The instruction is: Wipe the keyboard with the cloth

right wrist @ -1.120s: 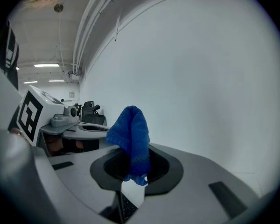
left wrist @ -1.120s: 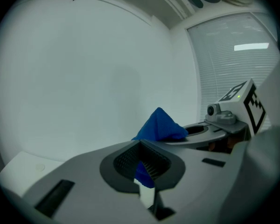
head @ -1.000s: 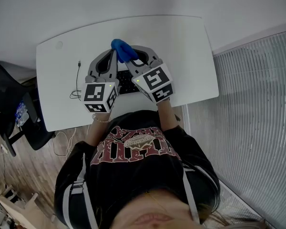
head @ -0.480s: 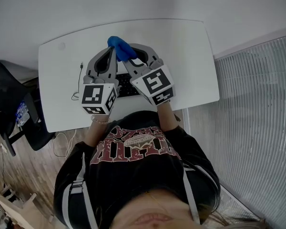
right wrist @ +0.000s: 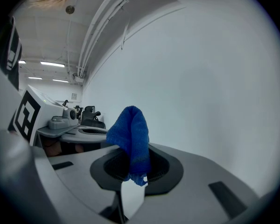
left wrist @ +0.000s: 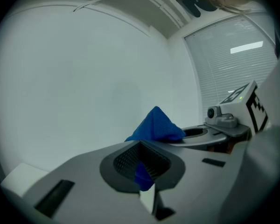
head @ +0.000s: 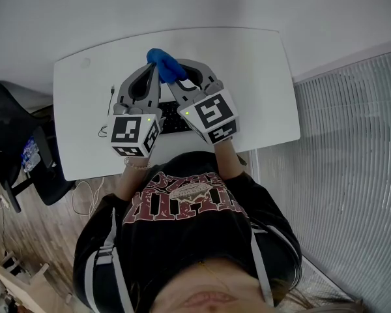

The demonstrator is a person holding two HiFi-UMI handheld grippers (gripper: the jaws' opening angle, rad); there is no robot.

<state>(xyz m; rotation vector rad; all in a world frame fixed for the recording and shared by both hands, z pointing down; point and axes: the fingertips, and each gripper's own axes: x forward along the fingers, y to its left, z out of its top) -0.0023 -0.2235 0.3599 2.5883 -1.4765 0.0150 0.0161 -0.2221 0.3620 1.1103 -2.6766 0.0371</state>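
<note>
The blue cloth [head: 165, 64] is bunched up above the white table [head: 260, 77], with both grippers' tips meeting at it. My right gripper [right wrist: 133, 155] is shut on the cloth [right wrist: 129, 134], which folds up and over its jaws. My left gripper [left wrist: 141, 148] is shut too, with a scrap of the cloth [left wrist: 143, 175] between its pads and the bulk just past its tip. The black keyboard [head: 171, 117] lies on the table under both grippers, mostly hidden by their marker cubes. Neither gripper touches it.
A thin black cable [head: 109, 106] lies on the table left of the keyboard. A dark chair [head: 19, 149] stands at the table's left end. White slatted blinds [head: 352, 142] run along the right. The wall is close behind the table.
Both grippers and the cloth drifted slightly to the left and away from me, then held still. Both jaws stay shut.
</note>
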